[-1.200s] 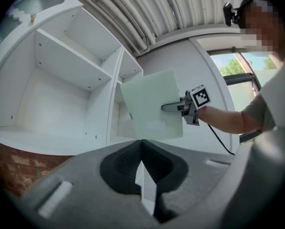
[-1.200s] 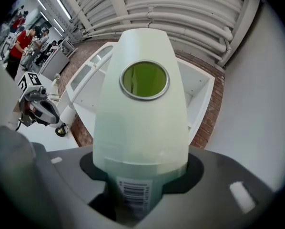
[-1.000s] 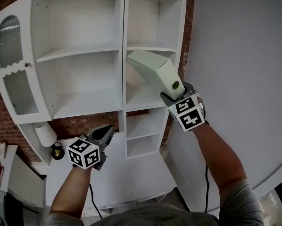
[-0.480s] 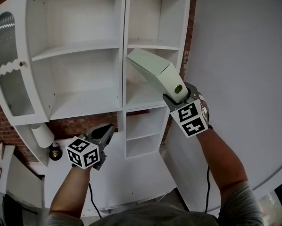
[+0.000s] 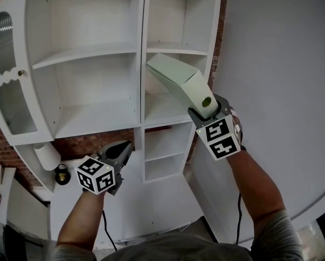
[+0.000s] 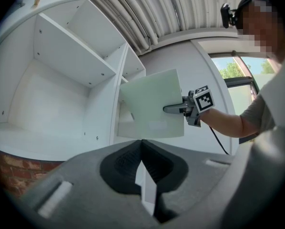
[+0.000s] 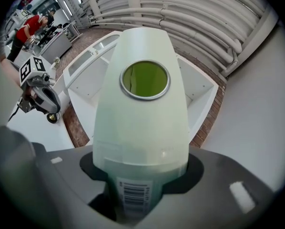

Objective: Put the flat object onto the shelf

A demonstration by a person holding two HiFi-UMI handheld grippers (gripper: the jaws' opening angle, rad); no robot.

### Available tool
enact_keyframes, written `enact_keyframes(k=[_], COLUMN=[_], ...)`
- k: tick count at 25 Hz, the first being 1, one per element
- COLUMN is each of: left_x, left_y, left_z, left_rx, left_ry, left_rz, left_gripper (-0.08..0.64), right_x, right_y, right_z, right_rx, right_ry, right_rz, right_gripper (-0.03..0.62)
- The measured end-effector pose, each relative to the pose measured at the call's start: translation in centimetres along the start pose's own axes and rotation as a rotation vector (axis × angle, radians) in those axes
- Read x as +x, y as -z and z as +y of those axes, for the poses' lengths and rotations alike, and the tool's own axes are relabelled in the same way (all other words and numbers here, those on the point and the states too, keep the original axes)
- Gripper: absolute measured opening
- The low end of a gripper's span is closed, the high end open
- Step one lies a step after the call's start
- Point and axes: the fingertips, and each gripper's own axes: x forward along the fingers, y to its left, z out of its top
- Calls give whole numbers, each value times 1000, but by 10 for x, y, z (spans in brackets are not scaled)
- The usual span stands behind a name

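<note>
Barely shifted, pale green flat box [image 5: 176, 80], round window [image 5: 207, 100], pinched by right gripper [image 5: 204, 112], left gripper [image 5: 123, 150] closed

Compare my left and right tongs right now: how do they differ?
The grey right tongs are clamped on the pale green flat box; the grey left tongs are shut on nothing. The right tongs sit high, in front of the narrow right column of the white shelf unit; the left tongs sit lower in the head view, below its wide left shelves. Shared: both point toward the unit.
</note>
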Motion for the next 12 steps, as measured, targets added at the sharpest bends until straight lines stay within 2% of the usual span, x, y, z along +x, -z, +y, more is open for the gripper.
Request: enact_keyframes(k=[12], left_x=[2], left_y=[4], left_z=[0], left_rx=[-5], left_ry=[7], left_rz=[11], left_gripper=[-6], right_x=[6], right_y=[4], right_z=[4], right_rx=[17], right_ry=[15], right_rz=[24], right_gripper=[279])
